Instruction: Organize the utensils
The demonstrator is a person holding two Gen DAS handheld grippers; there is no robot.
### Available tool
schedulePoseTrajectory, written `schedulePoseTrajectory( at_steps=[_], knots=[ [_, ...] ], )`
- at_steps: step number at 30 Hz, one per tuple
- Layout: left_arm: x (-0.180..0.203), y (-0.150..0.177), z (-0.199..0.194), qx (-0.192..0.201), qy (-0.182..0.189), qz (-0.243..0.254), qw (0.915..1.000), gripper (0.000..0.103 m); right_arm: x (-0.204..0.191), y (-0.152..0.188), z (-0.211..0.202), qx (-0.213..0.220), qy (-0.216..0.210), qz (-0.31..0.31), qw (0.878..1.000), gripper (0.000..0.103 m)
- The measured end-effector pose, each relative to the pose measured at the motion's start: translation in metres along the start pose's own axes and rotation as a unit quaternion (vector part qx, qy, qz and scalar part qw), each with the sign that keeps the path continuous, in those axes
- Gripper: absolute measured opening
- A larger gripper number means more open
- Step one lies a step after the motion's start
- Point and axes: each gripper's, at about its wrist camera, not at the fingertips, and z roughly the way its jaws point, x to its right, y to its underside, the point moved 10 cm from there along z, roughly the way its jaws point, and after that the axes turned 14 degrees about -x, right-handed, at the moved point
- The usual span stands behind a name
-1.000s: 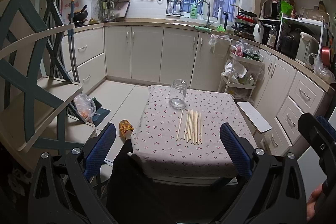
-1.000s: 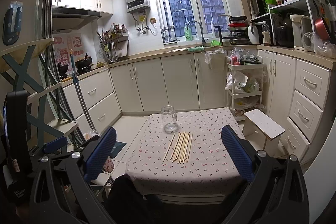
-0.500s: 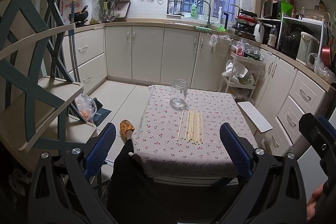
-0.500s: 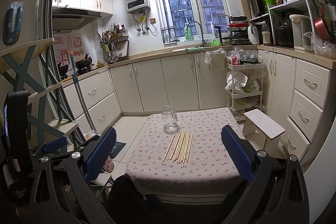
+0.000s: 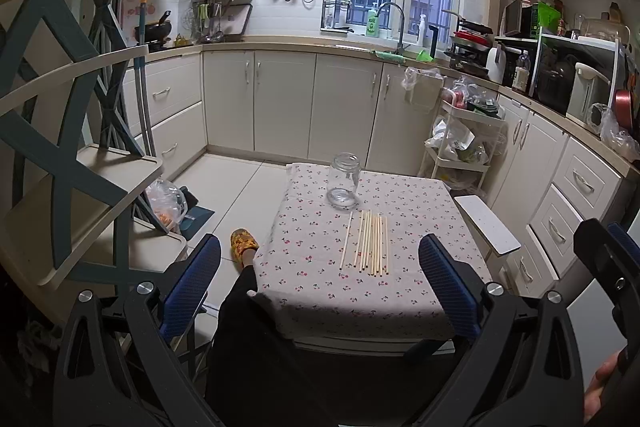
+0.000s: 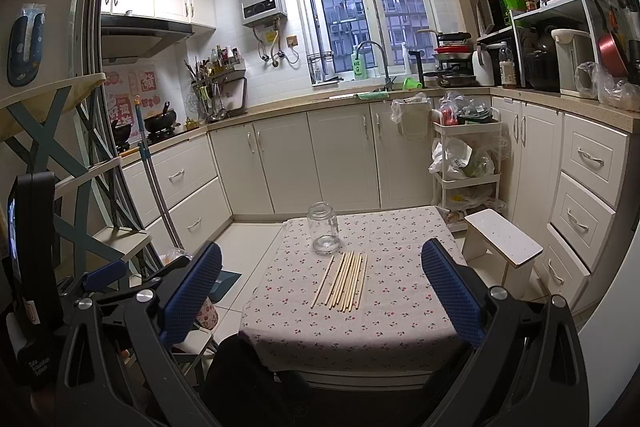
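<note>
**Inspector:** Presently, both tools are held back from the table [image 5: 320, 307], short of its near edge. The left gripper [image 5: 320, 283] has its fingers spread wide with nothing between them; the right gripper [image 6: 320, 287] likewise stands wide apart and empty.

**Assistant:** And the items to be sorted?

**Inspector:** A row of chopsticks [image 5: 366, 242] lies flat on the flowered cloth, packed side by side, most of them touching; one at the left edge of the row lies slightly apart. An empty glass jar [image 5: 343, 181] stands upright just beyond their far tips, mouth open. I judge the jar to be the intended holder. Nothing has gone into it yet.

**Assistant:** Risks noted?

**Inspector:** Three. First, the sticks lie so close that fingers closing on one would likely catch its neighbours or roll them out of line. Second, they are thin and flat on soft cloth; a pinch set too low may bunch the fabric, drag the row and nudge the jar. Third, the jar is light-looking, narrow at the neck and unsteadied; a stick brought in at a slant could strike the rim and tip it.

**Assistant:** Recommendation?

**Inspector:** Begin with the separated stick, and steady the jar with the other tool.
</note>
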Motion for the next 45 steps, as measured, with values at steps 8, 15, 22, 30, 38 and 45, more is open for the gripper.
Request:
schedulePoseTrajectory(
  at_steps=[8, 15, 22, 30, 38, 45],
  knots=[
    [0.0, 0.0, 0.0, 0.0, 0.0, 0.001, 1.0, 0.095, 0.0, 0.001, -0.001, 0.001, 0.0, 0.0, 1.0, 0.096],
    [0.003, 0.005, 0.008, -0.009, -0.002, 0.011, 0.9999, 0.095, 0.0, 0.005, 0.007, -0.009, 0.001, 0.005, 1.0, 0.096],
    [0.001, 0.005, 0.047, -0.039, -0.007, 0.007, 0.9992, 0.095, 0.02, 0.012, 0.05, -0.046, 0.009, 0.03, 0.998, 0.096],
    [0.005, -0.002, 0.113, -0.09, -0.028, 0.009, 0.9955, 0.095, 0.037, 0.02, 0.11, -0.1, 0.0, 0.048, 0.994, 0.096],
    [0.013, -0.008, 0.174, -0.13, -0.041, 0.015, 0.9906, 0.095, 0.052, 0.024, 0.16, -0.134, -0.01, 0.058, 0.989, 0.096],
    [0.01, -0.018, 0.229, -0.155, -0.053, 0.011, 0.9864, 0.095, 0.062, 0.022, 0.215, -0.159, -0.017, 0.058, 0.986, 0.096]
  ],
)
